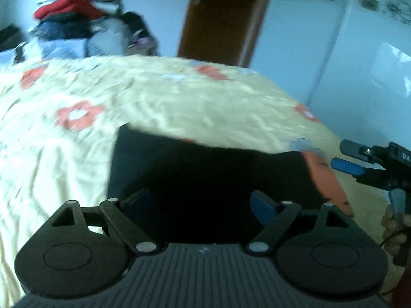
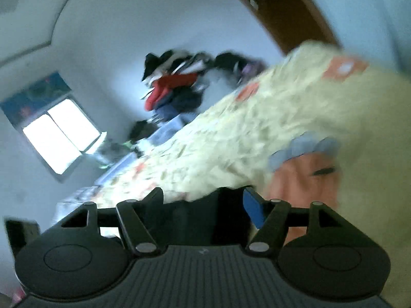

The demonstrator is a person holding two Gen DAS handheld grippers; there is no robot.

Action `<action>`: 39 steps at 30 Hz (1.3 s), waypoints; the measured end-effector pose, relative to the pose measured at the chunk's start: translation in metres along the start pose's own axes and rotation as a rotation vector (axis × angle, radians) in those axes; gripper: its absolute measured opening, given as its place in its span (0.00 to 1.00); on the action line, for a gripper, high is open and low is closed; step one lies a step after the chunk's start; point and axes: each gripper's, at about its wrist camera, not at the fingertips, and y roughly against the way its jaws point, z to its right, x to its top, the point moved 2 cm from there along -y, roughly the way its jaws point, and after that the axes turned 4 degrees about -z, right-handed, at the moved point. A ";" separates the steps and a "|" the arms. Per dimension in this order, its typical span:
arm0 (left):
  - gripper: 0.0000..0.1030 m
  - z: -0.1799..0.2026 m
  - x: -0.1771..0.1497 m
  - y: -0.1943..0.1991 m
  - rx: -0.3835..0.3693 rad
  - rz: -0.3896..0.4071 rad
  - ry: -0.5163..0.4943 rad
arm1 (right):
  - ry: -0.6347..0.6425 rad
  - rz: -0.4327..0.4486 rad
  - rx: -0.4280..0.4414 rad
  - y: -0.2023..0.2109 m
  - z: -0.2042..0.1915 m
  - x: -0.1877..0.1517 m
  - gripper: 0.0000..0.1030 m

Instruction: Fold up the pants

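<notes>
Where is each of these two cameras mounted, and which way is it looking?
Left wrist view: sits on the left gripper, looking down over dark folded pants on a yellow bedspread with orange flowers; its open fingers show, plus the right gripper and a hand at the right edge.
Right wrist view: sits on the right gripper, tilted, facing across the bed toward a bright window; its open fingers show.
Shared: the bedspread, the heap of clothes and the brown door.

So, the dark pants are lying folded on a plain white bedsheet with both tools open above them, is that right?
Not quite: the bedsheet is yellow with orange flowers, not plain white, as the left wrist view shows. The dark pants do lie folded on it, with the left tool and right tool open.
</notes>
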 end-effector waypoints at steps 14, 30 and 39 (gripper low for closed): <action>0.88 -0.011 -0.014 -0.010 0.037 -0.010 -0.023 | 0.123 -0.042 -0.199 -0.063 -0.019 0.008 0.17; 0.91 0.001 -0.024 0.001 -0.006 0.000 -0.051 | 0.518 -0.189 -0.293 -0.063 -0.074 -0.034 0.26; 1.00 0.017 -0.043 -0.012 0.093 -0.021 -0.188 | 0.603 -0.097 -0.435 -0.049 -0.081 -0.046 0.74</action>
